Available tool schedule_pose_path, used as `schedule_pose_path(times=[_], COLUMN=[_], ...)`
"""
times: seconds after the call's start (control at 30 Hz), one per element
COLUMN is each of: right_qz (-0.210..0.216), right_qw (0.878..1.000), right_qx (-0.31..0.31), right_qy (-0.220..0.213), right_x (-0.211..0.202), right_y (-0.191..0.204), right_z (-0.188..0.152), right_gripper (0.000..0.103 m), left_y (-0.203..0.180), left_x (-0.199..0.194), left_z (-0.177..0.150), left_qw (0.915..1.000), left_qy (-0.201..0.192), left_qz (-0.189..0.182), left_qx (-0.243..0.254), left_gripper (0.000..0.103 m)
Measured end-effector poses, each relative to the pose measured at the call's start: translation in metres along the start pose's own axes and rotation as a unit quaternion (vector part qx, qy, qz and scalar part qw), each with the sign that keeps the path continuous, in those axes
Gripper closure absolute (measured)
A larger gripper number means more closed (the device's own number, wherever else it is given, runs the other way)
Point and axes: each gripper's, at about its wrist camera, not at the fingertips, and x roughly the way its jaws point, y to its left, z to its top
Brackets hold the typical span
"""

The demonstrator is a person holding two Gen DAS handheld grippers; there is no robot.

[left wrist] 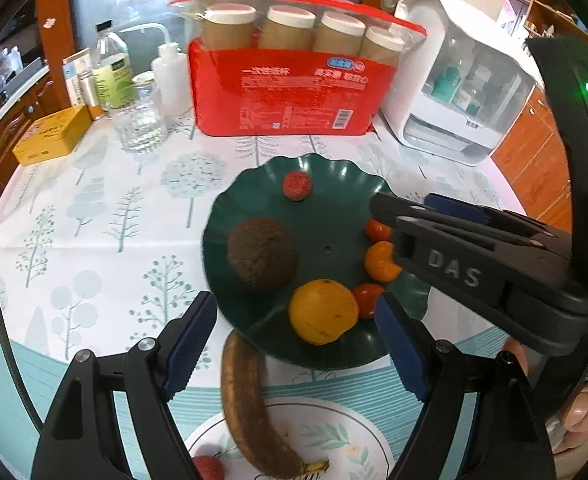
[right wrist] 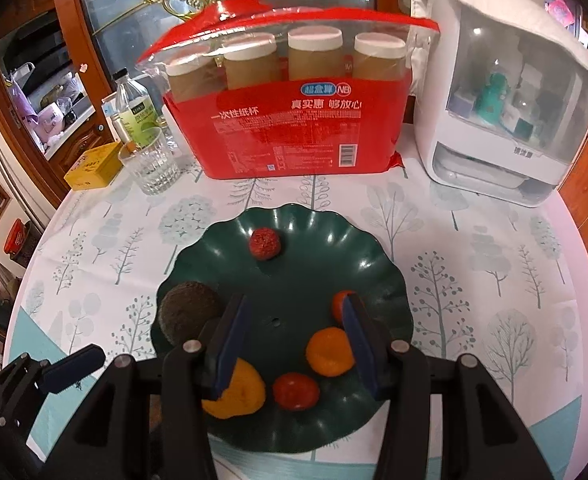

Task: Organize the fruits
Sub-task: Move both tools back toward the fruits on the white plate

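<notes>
Green plate (right wrist: 374, 264) holds 6 fruits: 1 kiwi (left wrist: 262, 254), 1 lychee (left wrist: 297, 185), 1 orange (left wrist: 323, 311), 1 mandarin (right wrist: 330, 351), 2 tomatoes (right wrist: 296, 391). 1 banana (left wrist: 246, 400) + 1 more lychee on table (left wrist: 94, 208). L gripper (left wrist: 294, 336) & R gripper (right wrist: 294, 340) both apart, empty.

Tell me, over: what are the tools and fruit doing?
Left tool open, empty. Right tool open, empty. Six fruits on green plate. Banana and lychee off it, nothing blocking.

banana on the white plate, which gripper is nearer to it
Left. The left gripper hangs open right over the banana, its stem end beneath the fingers. The right gripper is over the green plate, farther off.
</notes>
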Motion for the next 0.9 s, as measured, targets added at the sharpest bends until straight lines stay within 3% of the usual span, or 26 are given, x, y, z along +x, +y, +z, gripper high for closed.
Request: schedule_pose_path(times=[0.53,0.9], right_qz=[-0.005,0.001], right_qw=[1.0,0.999], right_qx=[-0.005,-0.01], right_qy=[-0.031,-0.052], right_x=[-0.075,-0.137], right_y=[0.013,0.021], right_z=[-0.034,-0.067], right_gripper=[0.053,0.053], left_y=[0.026,0.026], left_x=[-0.071,-0.126], left_z=[-0.021,-0.038], left_qw=[0.9981,0.9958], left_qy=[-0.044,-0.082], left_qz=[0.02,0.008], left_qx=[-0.039,-0.04], left_gripper=[0.022,0.019])
